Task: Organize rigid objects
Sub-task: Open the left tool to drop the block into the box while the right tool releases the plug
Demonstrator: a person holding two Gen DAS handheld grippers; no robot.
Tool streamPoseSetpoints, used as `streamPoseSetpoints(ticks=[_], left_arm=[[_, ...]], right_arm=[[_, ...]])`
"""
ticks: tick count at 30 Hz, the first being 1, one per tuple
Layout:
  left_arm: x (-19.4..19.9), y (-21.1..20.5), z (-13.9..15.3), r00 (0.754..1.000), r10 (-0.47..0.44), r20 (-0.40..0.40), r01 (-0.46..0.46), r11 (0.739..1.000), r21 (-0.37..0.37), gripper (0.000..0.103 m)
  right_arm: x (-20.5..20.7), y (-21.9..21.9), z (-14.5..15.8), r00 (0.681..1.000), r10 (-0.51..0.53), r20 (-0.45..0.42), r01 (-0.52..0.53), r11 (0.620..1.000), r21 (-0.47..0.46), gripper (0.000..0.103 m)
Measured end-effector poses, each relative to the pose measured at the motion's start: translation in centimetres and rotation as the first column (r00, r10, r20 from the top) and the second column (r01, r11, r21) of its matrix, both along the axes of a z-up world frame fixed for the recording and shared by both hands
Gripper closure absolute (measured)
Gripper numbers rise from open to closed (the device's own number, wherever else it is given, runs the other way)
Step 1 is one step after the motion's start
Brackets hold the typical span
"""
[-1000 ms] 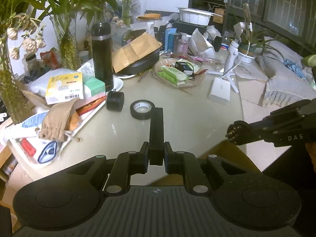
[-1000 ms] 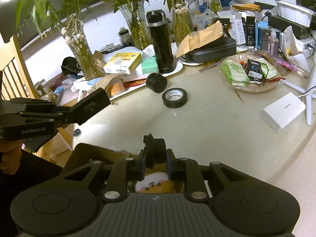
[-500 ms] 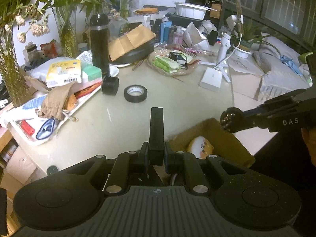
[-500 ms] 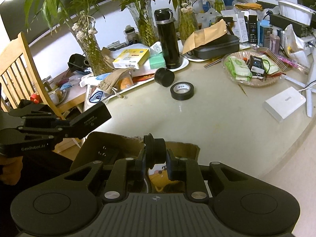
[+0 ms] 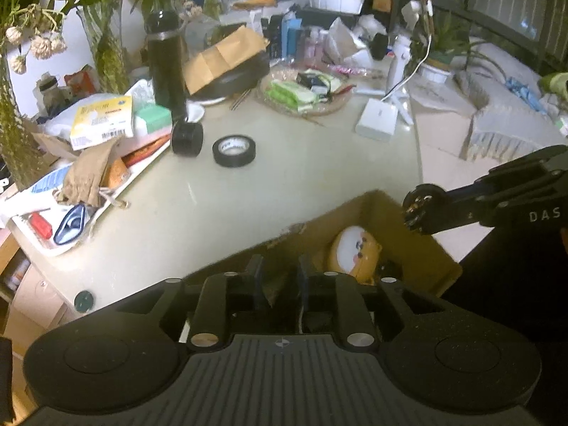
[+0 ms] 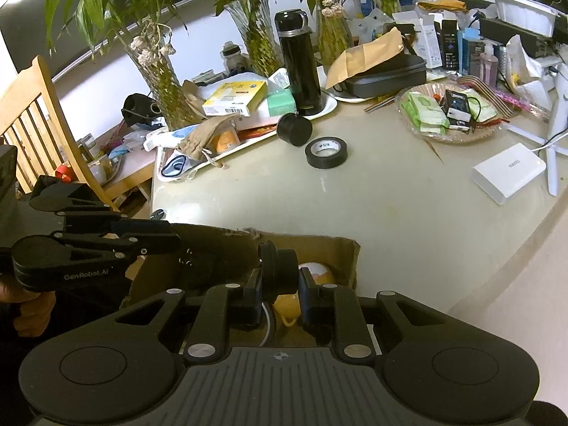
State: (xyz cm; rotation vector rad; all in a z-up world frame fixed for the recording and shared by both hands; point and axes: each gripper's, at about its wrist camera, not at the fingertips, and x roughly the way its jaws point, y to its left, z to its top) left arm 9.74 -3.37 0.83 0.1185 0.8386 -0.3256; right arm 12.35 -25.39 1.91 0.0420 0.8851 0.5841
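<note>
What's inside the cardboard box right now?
In the cardboard box lies a round orange cartoon-face toy. The left claw and right claw cover the rest.

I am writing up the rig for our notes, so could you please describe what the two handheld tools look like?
Both are matt black plastic. Each has a ribbed centre panel between two round discs, with jointed link arms fixed by silver pins. The left tool bears grey lettering "GenRobot.AI" on its side; the right tool shows "DAS". Its fingers look dark blue inside. No cables show.
</note>
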Motion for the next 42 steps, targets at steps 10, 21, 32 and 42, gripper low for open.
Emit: streamPoseSetpoints(ticks=[10, 21, 32, 42], left_arm=[[-1.1, 0.3, -0.4, 0.999, 0.051, -0.015, -0.051, 0.998, 0.02, 0.054], [-2.2, 1.1, -0.4, 0.996, 0.085, -0.02, -0.085, 0.996, 0.02, 0.053], [-2.7, 1.9, -0.3, 0.995, 0.098, -0.016, -0.098, 0.995, -0.008, 0.053], [-2.9, 2.4, -0.3, 0.994, 0.108, -0.021, -0.108, 0.994, -0.016, 0.053]], right_arm=[[-0.9, -0.2, -0.5, 1.0, 0.0, -0.015, 0.0, 1.0, 0.002, 0.08], [-1.5, -0.1, -0.7, 1.0, 0.006, -0.018, -0.006, 1.0, -0.012, 0.08], [-1.4, 1.0, 0.1, 0.999, 0.03, 0.013, -0.029, 0.999, -0.032, 0.08], [-0.7, 2.7, -1.1, 0.998, 0.054, -0.015, -0.055, 0.992, -0.116, 0.024]])
